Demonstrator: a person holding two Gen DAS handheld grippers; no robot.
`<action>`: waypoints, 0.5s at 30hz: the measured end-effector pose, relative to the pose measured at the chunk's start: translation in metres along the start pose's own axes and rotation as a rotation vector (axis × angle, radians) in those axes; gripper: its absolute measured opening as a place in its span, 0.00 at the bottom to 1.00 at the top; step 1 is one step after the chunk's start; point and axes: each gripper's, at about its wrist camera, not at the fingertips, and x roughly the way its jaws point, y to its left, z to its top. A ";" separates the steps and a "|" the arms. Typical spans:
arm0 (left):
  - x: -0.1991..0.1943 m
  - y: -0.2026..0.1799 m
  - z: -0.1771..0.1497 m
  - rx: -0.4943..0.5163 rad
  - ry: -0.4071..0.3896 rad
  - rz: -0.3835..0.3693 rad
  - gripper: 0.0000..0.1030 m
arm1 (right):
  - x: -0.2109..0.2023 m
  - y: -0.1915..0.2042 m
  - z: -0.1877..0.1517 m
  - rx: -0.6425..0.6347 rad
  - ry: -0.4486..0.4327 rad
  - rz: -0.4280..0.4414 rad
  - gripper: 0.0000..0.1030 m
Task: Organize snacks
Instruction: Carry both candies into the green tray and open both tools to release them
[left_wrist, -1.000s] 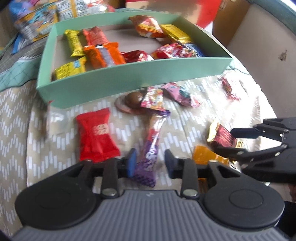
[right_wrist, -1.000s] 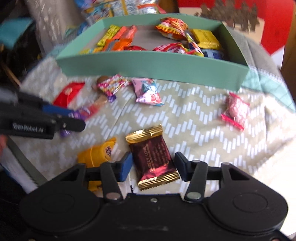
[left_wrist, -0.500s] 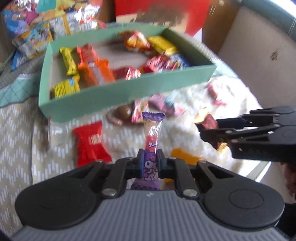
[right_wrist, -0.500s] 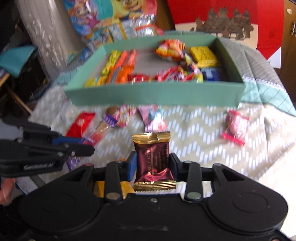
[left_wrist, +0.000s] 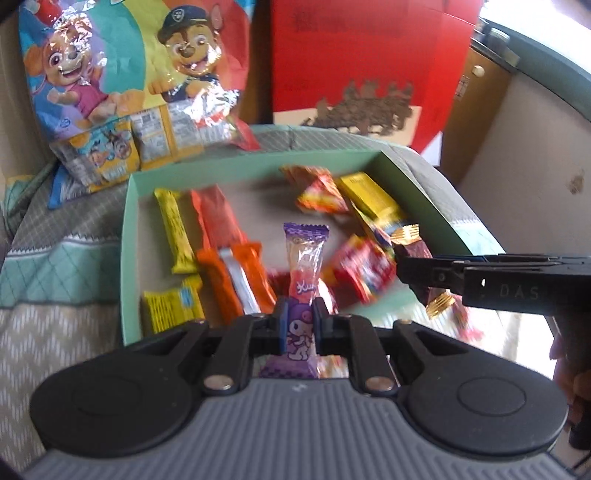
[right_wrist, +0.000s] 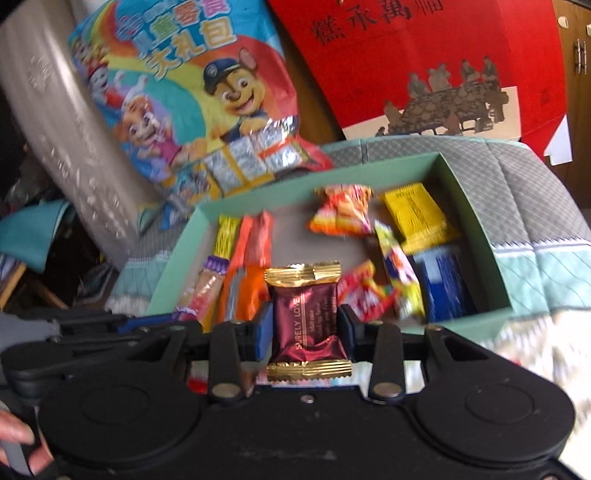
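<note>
Crinkly, light and slippery, the long purple-and-pink foil candy stick (left_wrist: 300, 295) and maroon gold-edged chocolate packet (right_wrist: 305, 317) sit pinched mid-body in the left gripper (left_wrist: 299, 325) and right gripper (right_wrist: 305, 328), above the mint-green cardboard box (right_wrist: 476, 206).

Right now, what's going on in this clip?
A person is sorting snacks with two handheld grippers. The left gripper has its jaws shut on a purple and pink candy stick; the right gripper is clamped on a maroon and gold chocolate packet. Both are held up over the near side of the green box, which already contains assorted snacks. Neither is released yet.
</note>
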 end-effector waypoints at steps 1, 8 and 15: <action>0.006 0.002 0.006 -0.003 0.001 0.006 0.12 | 0.008 -0.001 0.008 0.010 -0.003 0.003 0.35; 0.056 0.012 0.038 -0.021 0.031 0.030 0.12 | 0.060 -0.012 0.041 0.072 0.011 -0.007 0.35; 0.087 0.012 0.054 -0.029 0.041 0.040 0.16 | 0.090 -0.024 0.051 0.133 0.024 -0.010 0.44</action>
